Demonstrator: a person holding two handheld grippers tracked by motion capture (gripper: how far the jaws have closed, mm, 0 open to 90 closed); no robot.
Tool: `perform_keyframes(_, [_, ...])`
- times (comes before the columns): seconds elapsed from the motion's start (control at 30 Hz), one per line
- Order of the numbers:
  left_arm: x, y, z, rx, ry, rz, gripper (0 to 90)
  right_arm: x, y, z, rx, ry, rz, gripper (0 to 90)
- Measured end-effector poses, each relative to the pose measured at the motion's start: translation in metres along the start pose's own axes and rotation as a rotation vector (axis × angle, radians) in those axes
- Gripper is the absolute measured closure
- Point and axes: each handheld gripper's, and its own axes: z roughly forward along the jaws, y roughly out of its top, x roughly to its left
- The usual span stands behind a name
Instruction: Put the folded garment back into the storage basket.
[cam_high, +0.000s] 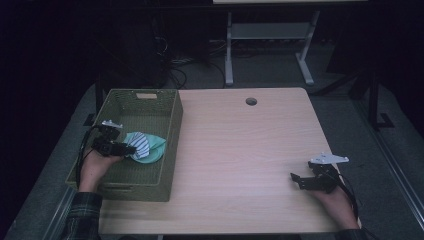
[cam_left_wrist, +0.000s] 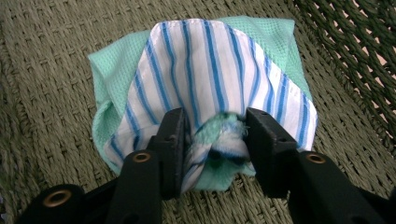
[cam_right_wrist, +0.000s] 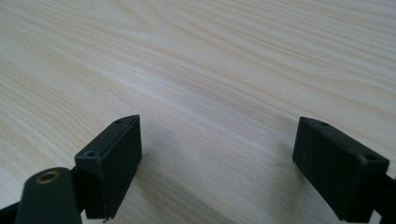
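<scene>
Down in the woven basket (cam_high: 172, 125), the left gripper (cam_left_wrist: 215, 135) has a bunched fold of the striped and mint cloth bundle (cam_left_wrist: 205, 74) between its jaws; whether the pads bite cannot be told. The bundle sits on the basket floor. The right gripper (cam_right_wrist: 217, 154) rests wide open over the wooden table (cam_right_wrist: 233, 56). No readable writing anywhere.

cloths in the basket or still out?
In. The cloth bundle lies on the basket floor, left gripper jaws around it.
</scene>
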Motion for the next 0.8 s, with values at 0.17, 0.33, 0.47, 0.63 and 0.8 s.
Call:
perform_keyframes(0.17, [0.001, 0.0, -0.001, -0.021, 0.016, -0.001, 46.7, 0.0, 0.0, 0.0, 0.0, 0.0, 0.001, 15.2])
perform_keyframes(0.33, [-0.002, 0.003, -0.003, -0.045, 0.019, 0.015, 31.6, 0.0, 0.0, 0.0, 0.0, 0.0, 0.0, 15.2])
perform_keyframes(0.47, [-0.007, 0.008, -0.009, -0.068, 0.017, 0.027, 21.8, 0.0, 0.0, 0.0, 0.0, 0.0, 0.0, 15.2])
perform_keyframes(0.63, [-0.02, 0.02, -0.021, -0.113, -0.019, 0.042, 15.9, 0.0, 0.0, 0.0, 0.0, -0.001, 0.001, 15.2])
perform_keyframes(0.8, [-0.037, 0.033, -0.032, -0.162, -0.063, 0.067, 15.2, 0.0, 0.0, 0.0, 0.0, -0.001, 0.001, 15.2])
